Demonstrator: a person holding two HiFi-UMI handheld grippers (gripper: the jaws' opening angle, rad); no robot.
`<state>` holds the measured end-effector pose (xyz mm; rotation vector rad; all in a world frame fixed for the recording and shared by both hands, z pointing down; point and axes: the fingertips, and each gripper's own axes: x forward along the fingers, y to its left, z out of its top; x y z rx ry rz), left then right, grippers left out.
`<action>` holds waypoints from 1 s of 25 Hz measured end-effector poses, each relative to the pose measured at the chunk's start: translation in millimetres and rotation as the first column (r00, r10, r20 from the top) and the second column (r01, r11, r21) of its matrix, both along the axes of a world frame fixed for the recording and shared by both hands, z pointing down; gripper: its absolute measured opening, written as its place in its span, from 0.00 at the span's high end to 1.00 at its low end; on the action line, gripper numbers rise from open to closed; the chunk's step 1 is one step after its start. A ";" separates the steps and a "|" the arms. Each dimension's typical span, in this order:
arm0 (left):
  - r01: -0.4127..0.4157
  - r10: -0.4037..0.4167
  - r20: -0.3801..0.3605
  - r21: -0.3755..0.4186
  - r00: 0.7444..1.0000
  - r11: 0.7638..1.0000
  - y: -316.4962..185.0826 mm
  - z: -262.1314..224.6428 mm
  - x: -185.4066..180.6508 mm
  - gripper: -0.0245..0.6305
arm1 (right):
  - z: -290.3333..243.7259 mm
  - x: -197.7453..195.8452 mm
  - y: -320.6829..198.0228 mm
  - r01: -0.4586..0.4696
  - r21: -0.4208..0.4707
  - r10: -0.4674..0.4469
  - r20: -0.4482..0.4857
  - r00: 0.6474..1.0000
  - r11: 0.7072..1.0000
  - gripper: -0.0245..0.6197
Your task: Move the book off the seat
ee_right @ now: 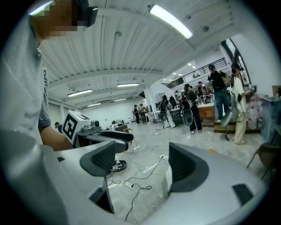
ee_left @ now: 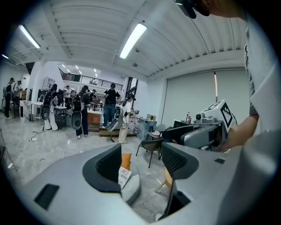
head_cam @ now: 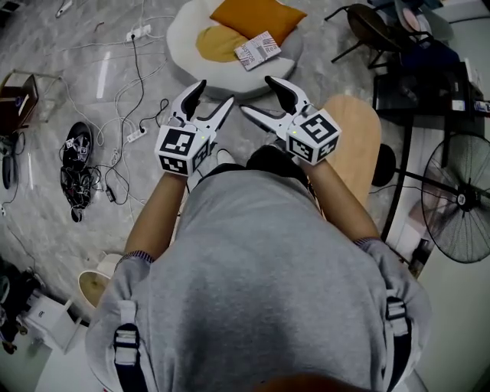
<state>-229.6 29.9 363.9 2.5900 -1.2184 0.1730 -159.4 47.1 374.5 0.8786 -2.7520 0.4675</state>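
At the far left, a black tangle of gear is lying on the pale floor, with white cables and a power strip trailing across it toward the middle. The left gripper is hovering in front of the person's grey-shirted chest, and the left gripper view is showing its jaws standing wide apart with nothing between them. Ahead of both tools, a round white seat is sitting on the floor, carrying a yellow cushion and an orange cushion. The book is lying on the seat toward its right front edge, just beside both cushions and well clear of either gripper. The right gripper is hovering close beside the left one, their tips angling toward each other. Its jaws are likewise gaping open and holding nothing, with only floor and cables showing between them in the right gripper view. Further right, a round wooden stool top is standing just beside the person. A black chair is standing beyond it next to a dark desk, and a floor fan is standing at the right edge.
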 end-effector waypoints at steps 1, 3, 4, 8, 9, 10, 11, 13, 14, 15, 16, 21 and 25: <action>-0.003 0.003 0.000 -0.004 1.000 1.000 -6.9 0.8 -0.4 0.49 | 1.2 0.3 -6.9 -0.005 -0.002 0.005 0.001 1.000 1.000 0.35; -0.008 0.008 0.003 -0.008 1.000 1.000 -21.6 4.8 0.1 0.49 | 4.2 2.9 -22.3 -0.014 -0.005 0.015 0.004 1.000 1.000 0.35; -0.008 0.008 0.006 -0.010 1.000 1.000 -29.0 7.4 1.1 0.49 | 6.0 5.1 -30.3 -0.018 -0.007 0.018 0.005 1.000 1.000 0.35; -0.001 0.002 0.014 -0.030 1.000 1.000 -61.5 14.4 9.8 0.49 | 14.5 16.9 -67.7 -0.021 -0.017 0.021 0.014 1.000 1.000 0.35; 0.002 -0.002 0.019 -0.031 1.000 1.000 -71.3 15.9 12.0 0.49 | 17.0 19.8 -78.7 -0.019 -0.020 0.020 0.016 1.000 1.000 0.35; 0.007 -0.006 0.025 -0.032 1.000 0.999 -81.4 17.3 14.4 0.49 | 19.3 22.8 -90.1 -0.017 -0.024 0.018 0.019 1.000 1.000 0.36; 0.011 -0.010 0.033 -0.035 0.999 0.999 -91.6 18.5 17.3 0.49 | 21.3 26.1 -101.5 -0.014 -0.028 0.014 0.020 1.000 1.000 0.36; 0.022 -0.020 0.045 -0.047 0.999 0.999 -112.6 19.4 23.8 0.49 | 24.1 33.3 -124.5 -0.005 -0.036 0.006 0.023 1.000 0.999 0.36; 0.029 -0.026 0.050 -0.051 0.998 0.998 -123.9 19.3 27.2 0.49 | 24.9 37.4 -136.1 0.000 -0.039 0.001 0.025 1.000 0.999 0.36; 0.036 -0.033 0.055 -0.052 0.998 0.998 -135.4 19.0 30.6 0.49 | 25.3 41.8 -147.7 0.006 -0.042 -0.004 0.026 1.000 0.999 0.36; 0.043 -0.040 0.058 -0.054 0.998 0.998 -146.5 18.4 34.4 0.49 | 25.6 46.5 -159.3 0.010 -0.044 -0.009 0.027 1.000 0.999 0.36; 0.066 -0.060 0.078 -0.080 0.995 0.995 -196.2 18.4 59.8 0.49 | 29.9 75.3 -213.8 0.019 -0.057 -0.017 0.038 0.999 0.998 0.37; 0.085 -0.077 0.085 -0.101 0.993 0.991 -227.9 23.5 75.2 0.49 | 37.5 94.7 -246.1 0.025 -0.072 -0.022 0.043 0.999 0.997 0.37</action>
